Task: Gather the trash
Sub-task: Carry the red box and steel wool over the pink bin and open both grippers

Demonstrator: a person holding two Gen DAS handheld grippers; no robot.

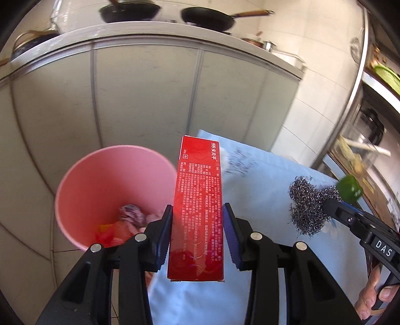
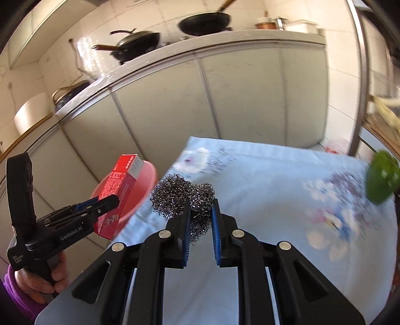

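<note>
left wrist view: our left gripper point(image 1: 197, 225) clamps red medicine box point(image 1: 197, 200), pink bin point(image 1: 75, 180) at 9 o'clock. our right gripper point(image 2: 200, 225) pinches steel wool scourer point(image 2: 180, 197).

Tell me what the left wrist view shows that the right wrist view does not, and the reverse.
Only the left wrist view looks into the pink bin, showing crumpled trash at its bottom, and shows the printed face of the red box between the left claw's pads.

Only the right wrist view shows the right claw shut on the steel wool, and a purple sleeve.

Both show the red box, steel wool, pink bin, floral cloth, a green object and the pans on the counter.
</note>
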